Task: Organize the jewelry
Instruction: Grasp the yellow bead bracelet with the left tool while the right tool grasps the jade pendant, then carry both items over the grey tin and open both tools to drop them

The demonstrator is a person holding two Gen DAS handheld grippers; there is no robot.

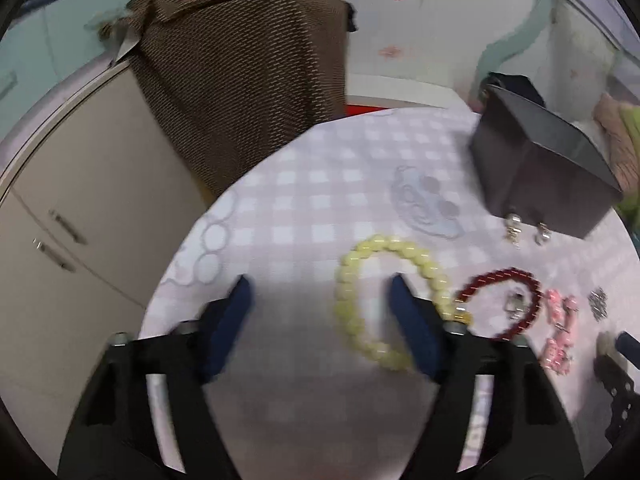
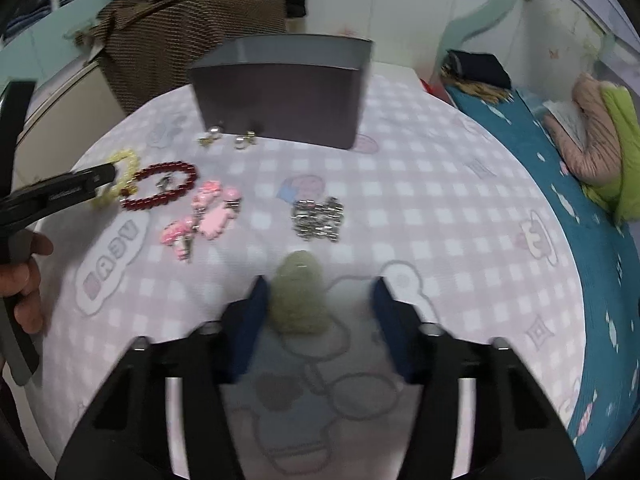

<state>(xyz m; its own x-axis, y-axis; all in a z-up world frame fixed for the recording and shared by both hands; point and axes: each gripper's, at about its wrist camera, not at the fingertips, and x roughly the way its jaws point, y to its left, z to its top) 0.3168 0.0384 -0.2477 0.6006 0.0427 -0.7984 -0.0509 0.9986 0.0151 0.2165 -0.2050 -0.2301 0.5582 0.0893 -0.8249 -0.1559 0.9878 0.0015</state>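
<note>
Down on the checked tablecloth, the left gripper stands partly apart, its right finger inside the ring of the yellow bead bracelet, nothing pinched. The right gripper is also parted around a pale green pendant, which lies against the left finger; blur hides whether it presses. Beyond the fingertips lie a red bracelet, pink charms, a silver chain heap and the grey box.
</note>
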